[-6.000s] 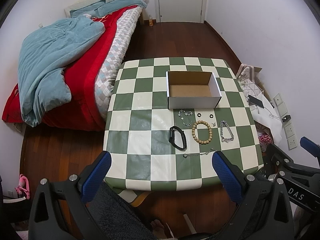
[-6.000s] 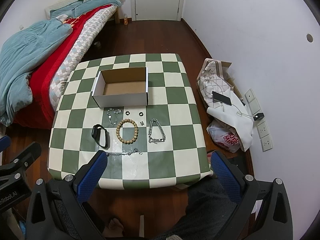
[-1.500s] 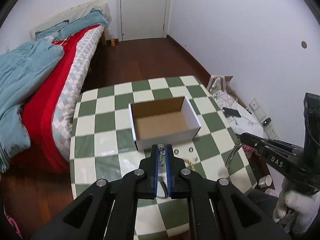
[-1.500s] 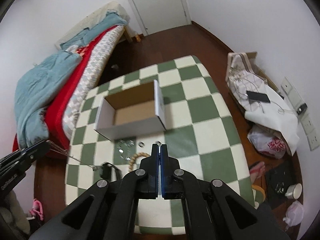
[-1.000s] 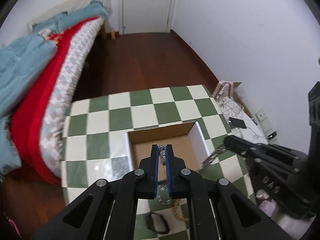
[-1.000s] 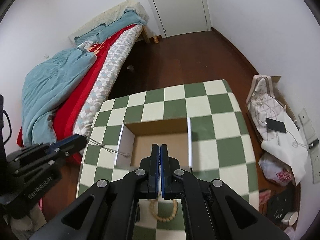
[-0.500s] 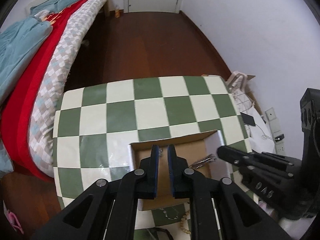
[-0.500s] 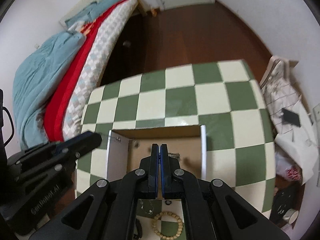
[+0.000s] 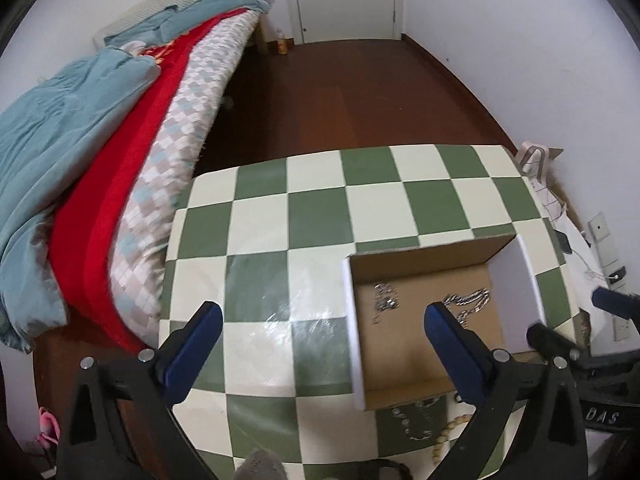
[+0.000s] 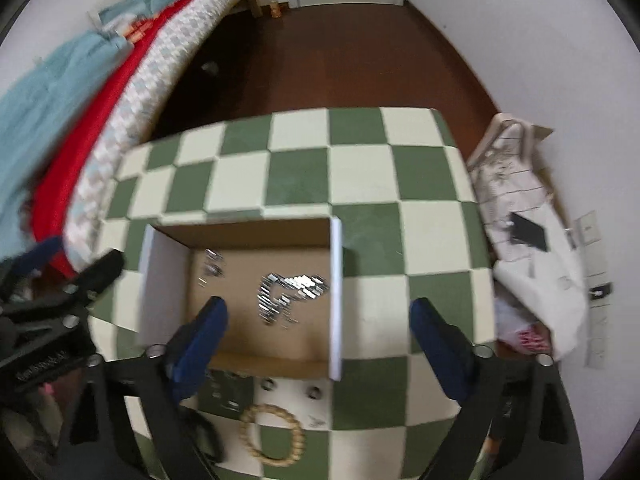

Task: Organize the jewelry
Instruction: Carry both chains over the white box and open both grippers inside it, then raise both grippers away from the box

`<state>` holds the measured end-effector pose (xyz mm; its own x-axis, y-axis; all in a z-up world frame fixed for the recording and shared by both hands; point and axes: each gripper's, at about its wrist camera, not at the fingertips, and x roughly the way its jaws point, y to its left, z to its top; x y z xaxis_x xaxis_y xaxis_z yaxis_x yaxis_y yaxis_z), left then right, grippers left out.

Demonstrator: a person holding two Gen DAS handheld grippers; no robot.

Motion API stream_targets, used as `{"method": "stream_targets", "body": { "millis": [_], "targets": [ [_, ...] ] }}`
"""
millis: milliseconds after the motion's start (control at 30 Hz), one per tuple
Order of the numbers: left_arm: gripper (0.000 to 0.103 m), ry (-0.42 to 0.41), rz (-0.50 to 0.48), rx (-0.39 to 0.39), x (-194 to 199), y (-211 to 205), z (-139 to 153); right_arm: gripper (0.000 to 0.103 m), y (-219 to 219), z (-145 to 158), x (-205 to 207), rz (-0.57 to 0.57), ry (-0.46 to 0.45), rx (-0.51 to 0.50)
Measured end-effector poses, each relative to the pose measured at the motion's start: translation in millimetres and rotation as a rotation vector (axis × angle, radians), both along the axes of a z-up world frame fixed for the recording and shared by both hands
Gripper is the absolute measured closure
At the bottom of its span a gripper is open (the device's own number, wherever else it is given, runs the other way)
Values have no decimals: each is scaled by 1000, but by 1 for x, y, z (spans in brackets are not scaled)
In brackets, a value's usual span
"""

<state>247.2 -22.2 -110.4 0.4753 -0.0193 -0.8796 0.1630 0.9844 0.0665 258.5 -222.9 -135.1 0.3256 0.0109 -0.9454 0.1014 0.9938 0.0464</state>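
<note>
Two chains lie on the brown floor of the open cardboard box [image 10: 336, 300], which sits on the green-and-cream checked table [image 10: 296, 184]. Going left to right in the right wrist view: the bed [image 10: 80, 92] with its red and blue covers runs along the left wall; the left gripper [image 9: 320, 344] reaches in from that side, its jaws opening wide with nothing between the pads. Inside the box, a thin silver chain [image 10: 212, 264] rests near the left wall, and a heavier silver link chain [image 10: 288, 292] lies in a loose heap towards the right wall, apart from the first. The right gripper [image 10: 320, 332] hangs over the box, its jaws likewise opening and holding nothing, with the heavier chain below the gap. On the table just in front of the box lie two small dark rings [image 10: 268, 384], and nearer still a wooden bead bracelet [image 10: 272, 436]. Right of the table, a white bag [image 10: 532, 240] sits on the floor with a dark phone [image 10: 528, 232] on it.
</note>
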Motion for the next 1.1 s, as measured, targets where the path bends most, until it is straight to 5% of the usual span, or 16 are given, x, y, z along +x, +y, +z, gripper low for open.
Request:
{"method": "stream_targets", "body": {
  "millis": [67, 400, 1100],
  "targets": [
    [0, -2, 11, 0, -6, 4, -3, 0, 3, -8, -7, 2, 17, -21],
    [0, -70, 45, 13, -39, 16, 11, 0, 13, -20, -43, -26, -7, -91],
    [0, -233, 26, -33, -136, 21, 80, 0, 28, 77, -140, -60, -263, -183]
  ]
}}
